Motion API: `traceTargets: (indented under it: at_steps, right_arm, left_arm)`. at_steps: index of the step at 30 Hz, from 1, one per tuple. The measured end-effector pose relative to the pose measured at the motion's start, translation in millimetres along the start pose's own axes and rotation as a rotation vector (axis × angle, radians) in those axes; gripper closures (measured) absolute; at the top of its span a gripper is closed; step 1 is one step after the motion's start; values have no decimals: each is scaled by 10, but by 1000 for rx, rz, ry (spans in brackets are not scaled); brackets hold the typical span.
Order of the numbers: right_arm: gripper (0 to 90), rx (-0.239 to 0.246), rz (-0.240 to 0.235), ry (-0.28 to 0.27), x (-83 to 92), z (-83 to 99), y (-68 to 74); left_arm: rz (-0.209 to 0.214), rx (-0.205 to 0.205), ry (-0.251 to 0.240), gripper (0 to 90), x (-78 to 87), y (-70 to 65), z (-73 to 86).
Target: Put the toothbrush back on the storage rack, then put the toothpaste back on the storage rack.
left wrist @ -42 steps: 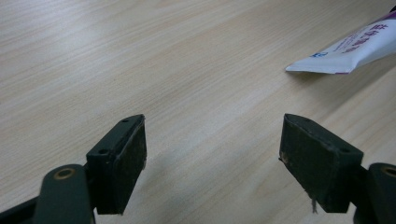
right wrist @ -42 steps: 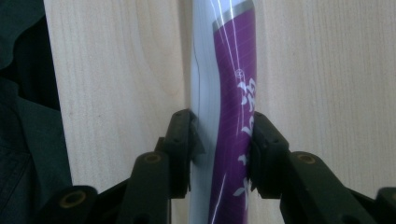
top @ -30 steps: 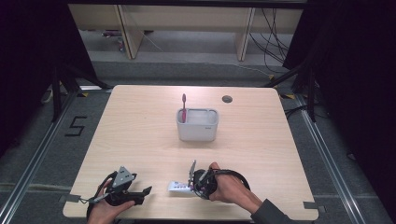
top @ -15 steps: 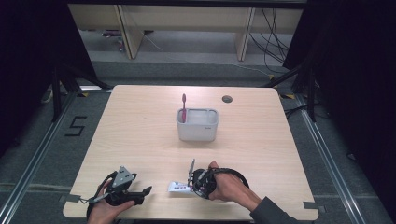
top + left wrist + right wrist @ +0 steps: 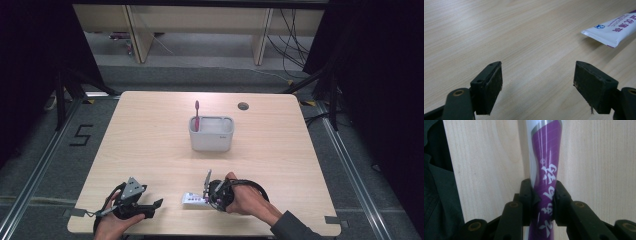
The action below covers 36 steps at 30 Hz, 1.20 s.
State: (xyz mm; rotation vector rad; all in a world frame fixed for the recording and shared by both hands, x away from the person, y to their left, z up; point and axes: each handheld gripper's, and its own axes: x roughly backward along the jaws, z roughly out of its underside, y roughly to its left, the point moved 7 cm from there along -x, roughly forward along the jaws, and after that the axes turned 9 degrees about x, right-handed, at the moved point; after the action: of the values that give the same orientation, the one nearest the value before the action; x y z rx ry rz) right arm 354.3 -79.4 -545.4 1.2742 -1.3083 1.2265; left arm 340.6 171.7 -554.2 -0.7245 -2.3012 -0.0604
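Toothpaste tube [image 5: 545, 177] pinched between right tool's [image 5: 543, 195] jaws.

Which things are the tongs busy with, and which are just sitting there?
Busy with: toothpaste tube, pinched in the right tongs; left tongs, open beside it.
Just sitting: white holder, pink toothbrush standing in it, table.

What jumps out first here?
The right gripper, at the table's near edge, pinches a purple-and-white tube so hard that it dents. At mid-table a white holder has a pink toothbrush standing in it. The left gripper rests open at the near left corner.
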Motion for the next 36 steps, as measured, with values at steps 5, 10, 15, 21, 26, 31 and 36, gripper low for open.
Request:
traceTargets:
  at_steps: [5, 10, 15, 21, 26, 31, 36]
  right_arm:
    - [744, -21, 1, -11, 11, 56, -11]
    - [746, -49, 17, -62, 67, 100, -38]
    - [747, -93, 28, -141, 158, 128, -83]
    - [748, -164, 38, -259, 266, 152, -181]
    - [750, -187, 58, -335, 335, 167, -270]
    - [752, -202, 108, -433, 440, 179, -387]
    - [756, -260, 135, -500, 568, 184, -434]
  left_arm:
    - [11, 0, 6, 228, -3, -15, -8]
    - [7, -2, 4, 228, -1, -2, -3]
    - [8, -7, 5, 231, -11, -13, -22]
    - [10, -1, 8, 232, -16, -10, 2]
    - [10, -3, 5, 233, -5, -12, -9]
    - [6, -7, 6, 232, -9, -11, -4]
    - [5, -5, 14, 232, -3, -11, 0]
